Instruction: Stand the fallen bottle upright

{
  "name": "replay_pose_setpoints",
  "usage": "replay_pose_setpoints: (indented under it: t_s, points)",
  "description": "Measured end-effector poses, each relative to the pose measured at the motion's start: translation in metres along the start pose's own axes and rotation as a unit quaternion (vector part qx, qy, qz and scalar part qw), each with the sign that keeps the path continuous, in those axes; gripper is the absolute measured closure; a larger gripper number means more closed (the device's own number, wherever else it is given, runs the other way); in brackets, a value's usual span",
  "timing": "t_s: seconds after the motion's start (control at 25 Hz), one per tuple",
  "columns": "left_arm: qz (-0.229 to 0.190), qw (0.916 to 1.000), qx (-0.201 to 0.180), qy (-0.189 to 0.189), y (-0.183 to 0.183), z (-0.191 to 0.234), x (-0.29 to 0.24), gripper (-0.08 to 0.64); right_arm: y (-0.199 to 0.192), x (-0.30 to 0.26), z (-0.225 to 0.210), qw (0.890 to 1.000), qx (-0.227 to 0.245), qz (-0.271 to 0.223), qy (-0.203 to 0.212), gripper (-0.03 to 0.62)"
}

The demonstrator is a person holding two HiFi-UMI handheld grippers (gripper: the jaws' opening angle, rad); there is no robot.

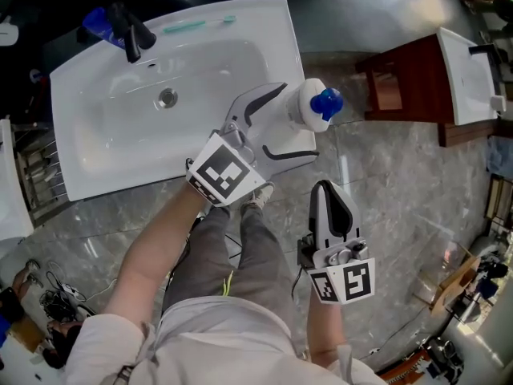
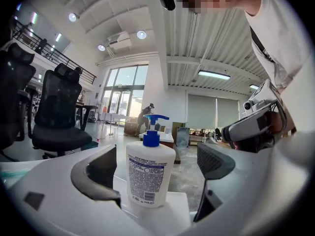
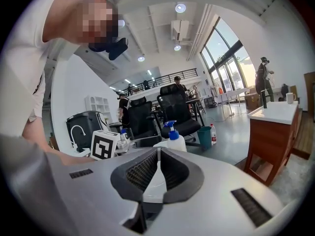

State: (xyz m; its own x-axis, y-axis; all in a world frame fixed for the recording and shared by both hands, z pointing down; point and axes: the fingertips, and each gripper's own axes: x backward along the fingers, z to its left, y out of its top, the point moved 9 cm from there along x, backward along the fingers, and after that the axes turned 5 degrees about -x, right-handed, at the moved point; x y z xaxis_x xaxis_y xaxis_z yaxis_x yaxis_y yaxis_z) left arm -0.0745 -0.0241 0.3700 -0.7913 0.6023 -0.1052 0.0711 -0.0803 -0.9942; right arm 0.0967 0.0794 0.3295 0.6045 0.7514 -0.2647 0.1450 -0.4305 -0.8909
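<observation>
A white pump bottle [image 1: 308, 107] with a blue pump head [image 1: 326, 103] stands upright on the front right corner of the white sink [image 1: 96, 175]. My left gripper [image 1: 298, 120] is open, one jaw on each side of the bottle. In the left gripper view the bottle [image 2: 150, 173] stands between the left gripper's [image 2: 158, 163] spread jaws, with a gap on both sides. My right gripper [image 1: 324, 189] is shut and holds nothing, below the sink's edge over the floor. In the right gripper view the right gripper [image 3: 158, 154] points toward the bottle [image 3: 173, 137].
A black faucet [image 1: 130, 32] and a teal toothbrush [image 1: 200, 24] are at the back of the basin, whose drain [image 1: 167, 97] is in its middle. A wooden cabinet [image 1: 401, 87] with a second sink [image 1: 469, 70] stands at right. A wire rack [image 1: 32, 175] is at left.
</observation>
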Motion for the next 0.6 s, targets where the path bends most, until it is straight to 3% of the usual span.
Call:
replay_pose_setpoints:
  t_s: [0.6]
  points:
    - [0.035,0.9964,0.01,0.076,0.048,-0.023,0.02,0.018,0.069,0.033,0.005,0.999,0.034,-0.026,0.018,0.546]
